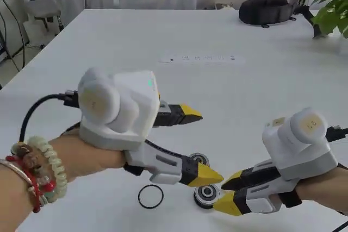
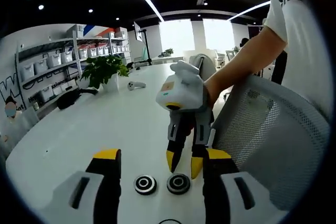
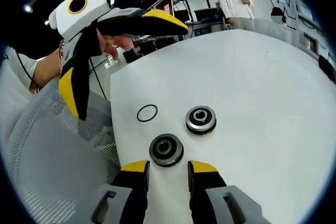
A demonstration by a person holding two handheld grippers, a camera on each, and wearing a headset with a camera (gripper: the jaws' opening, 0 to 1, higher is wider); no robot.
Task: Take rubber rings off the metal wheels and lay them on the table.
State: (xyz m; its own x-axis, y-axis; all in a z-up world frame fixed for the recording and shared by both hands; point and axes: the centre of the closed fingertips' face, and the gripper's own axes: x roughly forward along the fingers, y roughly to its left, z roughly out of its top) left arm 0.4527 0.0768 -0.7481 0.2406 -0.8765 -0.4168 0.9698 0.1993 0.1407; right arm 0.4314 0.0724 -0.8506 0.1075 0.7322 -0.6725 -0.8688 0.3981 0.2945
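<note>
One rubber ring (image 1: pixel 150 196) is lying loose on the white table (image 1: pixel 244 80). The right gripper (image 3: pixel 169 167) is being held just short of the nearer metal wheel (image 3: pixel 166 149), jaws narrowly parted and empty. The left gripper (image 2: pixel 163 154) is being held wide open, empty. The farther wheel (image 3: pixel 201 119) is apparently being left for later.

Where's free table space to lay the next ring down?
Bare: the wide table stretch between the left claw and the black bag. Crowded: the near edge, where two wheels, the loose ring and the right claw cluster.
</note>
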